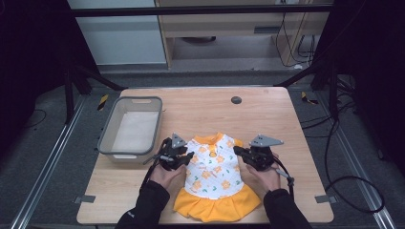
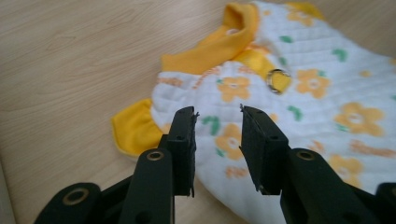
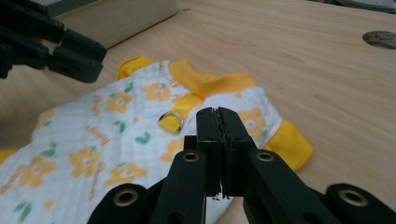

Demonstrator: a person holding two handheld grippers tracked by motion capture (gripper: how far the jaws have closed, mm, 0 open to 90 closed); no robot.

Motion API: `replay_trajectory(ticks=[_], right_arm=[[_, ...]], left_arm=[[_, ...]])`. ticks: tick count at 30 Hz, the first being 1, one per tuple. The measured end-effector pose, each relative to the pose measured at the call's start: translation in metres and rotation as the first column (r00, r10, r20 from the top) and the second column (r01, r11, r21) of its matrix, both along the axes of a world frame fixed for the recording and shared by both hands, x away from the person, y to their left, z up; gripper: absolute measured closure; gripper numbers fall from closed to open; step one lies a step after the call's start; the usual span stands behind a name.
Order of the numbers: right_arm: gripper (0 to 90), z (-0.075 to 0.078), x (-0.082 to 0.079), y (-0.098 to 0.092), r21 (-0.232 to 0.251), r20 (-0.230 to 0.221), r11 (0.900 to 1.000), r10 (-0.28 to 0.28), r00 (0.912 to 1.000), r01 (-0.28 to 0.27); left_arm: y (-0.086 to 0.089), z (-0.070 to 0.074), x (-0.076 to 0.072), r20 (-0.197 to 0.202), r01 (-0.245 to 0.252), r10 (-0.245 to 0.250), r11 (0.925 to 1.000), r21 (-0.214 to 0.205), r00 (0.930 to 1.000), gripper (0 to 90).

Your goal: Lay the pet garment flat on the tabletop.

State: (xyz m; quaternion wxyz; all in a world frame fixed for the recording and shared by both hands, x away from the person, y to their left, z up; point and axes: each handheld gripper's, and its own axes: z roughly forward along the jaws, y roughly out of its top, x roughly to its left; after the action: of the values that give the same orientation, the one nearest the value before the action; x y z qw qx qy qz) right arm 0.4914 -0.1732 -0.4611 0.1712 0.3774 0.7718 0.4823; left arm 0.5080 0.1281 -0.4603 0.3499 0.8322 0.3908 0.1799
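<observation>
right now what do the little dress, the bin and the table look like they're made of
Dress: soft quilted cotton-like fabric, matte, with a stitched grid and printed orange flowers; smooth orange knit-looking trim at collar and skirt; a shiny metal-looking ring on a strap.
Bin: probably grey plastic, smooth moulded rim with handle slots.
Table: light wood-grain top, likely laminate, faint sheen.

From my right gripper view: right gripper (image 3: 219,116), black jaws pressed together, nothing between them, poised above the dress. Dress (image 3: 116,135): white quilted, orange flowers, yellow collar and sleeve trim, flat on the wooden table (image 3: 289,56). Metal ring (image 3: 172,117) on a yellow strap near the collar. Left gripper (image 3: 51,44) at upper left. Round hole (image 3: 380,39) in the tabletop, far right.
</observation>
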Motion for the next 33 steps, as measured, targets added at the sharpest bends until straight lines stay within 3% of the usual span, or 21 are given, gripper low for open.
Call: replay_trajectory(ticks=[4,8,11,15,17,20,22,25,26,27,30,31,33], right_arm=[[88.9,-0.012,0.026,0.011,-0.011,-0.018,0.9999,-0.007,0.9998,0.007],[88.6,-0.029,0.041,0.022,-0.09,-0.059,0.9957,-0.026,0.9979,0.021],[88.7,-0.039,0.048,0.025,-0.136,-0.081,0.9899,-0.049,0.9955,0.038],[89.7,-0.045,0.056,0.026,-0.168,-0.076,0.9823,-0.097,0.9924,0.083],[89.9,-0.046,0.061,0.027,-0.193,-0.054,0.9735,-0.135,0.9893,0.123],[89.9,-0.047,0.062,0.026,-0.189,-0.051,0.9725,-0.149,0.9876,0.137],[89.8,-0.045,0.06,0.024,-0.169,-0.045,0.9741,-0.16,0.9861,0.15],[90.0,-0.033,0.049,0.016,-0.092,-0.033,0.9877,-0.13,0.991,0.127],[90.0,-0.033,0.049,0.016,-0.092,-0.033,0.9877,-0.13,0.991,0.127],[90.0,-0.026,0.039,0.012,-0.055,-0.027,0.9936,-0.1,0.9946,0.099],[90.0,-0.021,0.028,0.01,-0.045,-0.031,0.9966,-0.071,0.997,0.069],[90.0,-0.019,0.014,0.007,-0.049,-0.049,0.9983,-0.035,0.9982,0.033],[89.9,-0.02,0.009,0.006,-0.051,-0.05,0.9985,-0.022,0.9985,0.02]], left_arm=[[-0.002,-0.017,0.02,-0.027,-0.024,0.024,0.9997,0.007,0.9994,66.5],[-0.005,-0.031,0.031,-0.03,-0.022,0.022,0.9996,0.016,0.9993,67.4],[-0.008,-0.034,0.037,0.008,-0.02,0.019,0.9994,0.027,0.9998,68.2],[-0.013,-0.033,0.05,0.008,-0.019,0.018,0.9991,0.037,0.9998,68.0],[-0.016,-0.032,0.058,0.006,-0.016,0.016,0.9987,0.048,0.9999,67.1],[-0.015,-0.029,0.06,-0.001,-0.028,0.028,0.9984,0.049,0.9996,63.4],[-0.011,-0.023,0.055,-0.019,-0.035,0.035,0.9992,0.019,0.9992,61.8],[-0.003,-0.008,0.034,0.024,0.016,-0.015,0.9989,-0.043,0.9996,61.9],[-0.003,-0.008,0.034,0.024,0.016,-0.015,0.9989,-0.043,0.9996,61.9],[0.0,-0.004,0.021,0.022,0.041,-0.04,0.9971,-0.063,0.999,62.2],[0.0,-0.004,0.008,0.007,0.072,-0.072,0.9963,-0.047,0.9974,62.2],[0.001,-0.005,0.0,-0.005,0.089,-0.089,0.9953,-0.038,0.996,62.1],[0.002,-0.008,-0.009,-0.016,0.106,-0.107,0.9934,-0.043,0.9941,62.1]])
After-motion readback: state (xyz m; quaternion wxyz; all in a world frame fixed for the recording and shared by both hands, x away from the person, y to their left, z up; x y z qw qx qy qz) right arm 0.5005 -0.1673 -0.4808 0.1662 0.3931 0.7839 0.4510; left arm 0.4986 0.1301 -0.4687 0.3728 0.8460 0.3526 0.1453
